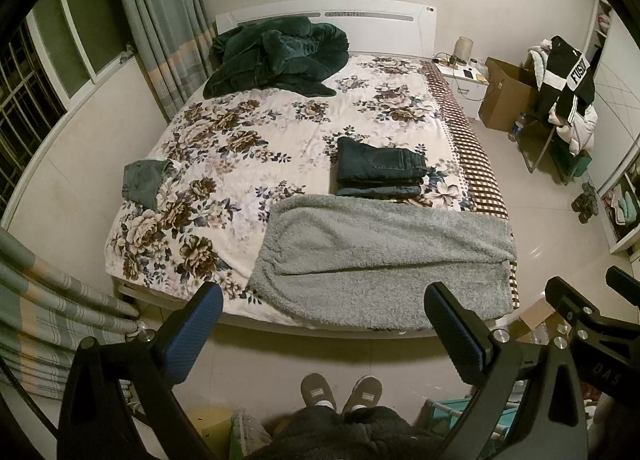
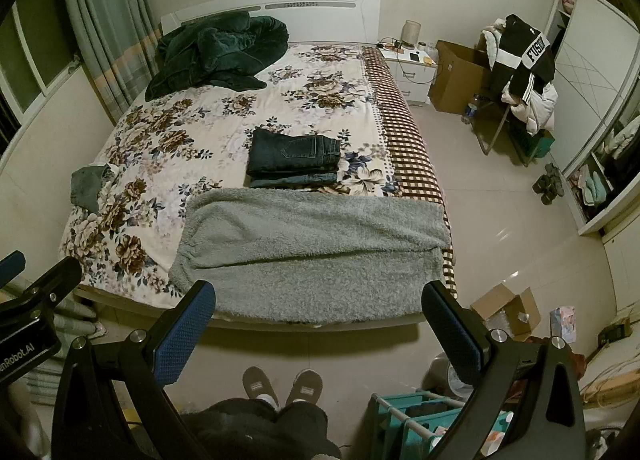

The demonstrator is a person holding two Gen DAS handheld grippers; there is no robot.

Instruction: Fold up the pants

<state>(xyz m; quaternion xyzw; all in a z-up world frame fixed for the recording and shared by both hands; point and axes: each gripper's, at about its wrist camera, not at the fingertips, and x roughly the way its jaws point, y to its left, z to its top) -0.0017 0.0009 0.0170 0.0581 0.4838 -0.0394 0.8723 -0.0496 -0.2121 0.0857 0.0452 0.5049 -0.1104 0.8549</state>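
- Grey fleece pants [image 1: 384,260] lie flat across the foot of the bed [image 1: 248,127], waist end toward the R side, w/ a lengthwise crease.
- Left gripper [image 1: 324,324] hangs above the floor near the bed edge, fingers [image 1: 192,336] wide apart, holding nothing.
- Right gripper [image 2: 320,324] likewise: spread, nothing in it.
- Folded jeans stack [image 1: 378,171] sits just behind the pants.
- Person's slippers [image 1: 340,392] are on the floor below.

The room is dim, lit from overhead with a yellowish cast; the window [image 1: 36,71] is dark. Glare spots shine on the floor tiles [image 2: 508,236]. Soft shadow sits under the bed [image 2: 248,127] at its near edge. Both views bulge hard: walls and curtains [image 1: 160,19] bow near the edges and the corners go black. The centre is sharp, the rim slightly soft and grainy.
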